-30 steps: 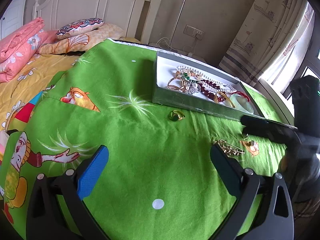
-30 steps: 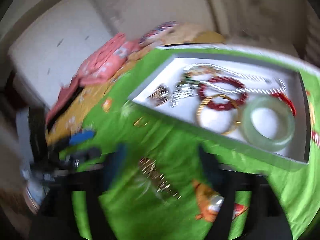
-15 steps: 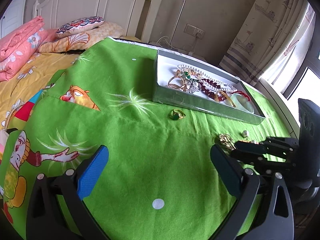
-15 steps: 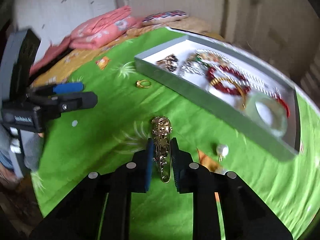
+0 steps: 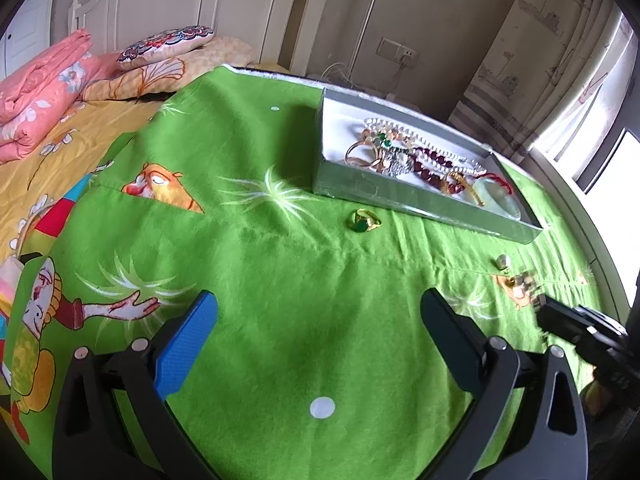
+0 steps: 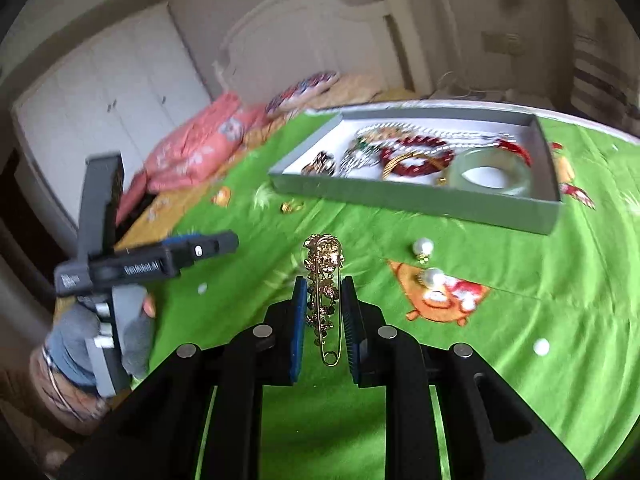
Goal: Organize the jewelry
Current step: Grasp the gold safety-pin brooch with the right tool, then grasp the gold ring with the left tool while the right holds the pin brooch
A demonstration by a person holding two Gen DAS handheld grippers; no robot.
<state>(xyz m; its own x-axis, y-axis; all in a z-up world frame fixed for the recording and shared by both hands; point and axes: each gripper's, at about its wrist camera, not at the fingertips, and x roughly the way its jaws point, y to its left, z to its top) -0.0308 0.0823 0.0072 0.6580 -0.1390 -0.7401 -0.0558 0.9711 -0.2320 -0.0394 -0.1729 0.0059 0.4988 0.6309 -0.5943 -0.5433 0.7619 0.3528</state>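
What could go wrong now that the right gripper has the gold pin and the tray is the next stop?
The right gripper pinches the gold brooch pin only across its thin frame, with the ornate head sticking out past the pads; it might twist or slip on the way. The grey tray has a raised wall that a low carry could catch. Two pearl earrings lie loose on the green cloth near that path and could get knocked.

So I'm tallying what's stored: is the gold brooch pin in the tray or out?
Out. The right gripper is shut on the gold brooch pin, short of the grey tray.
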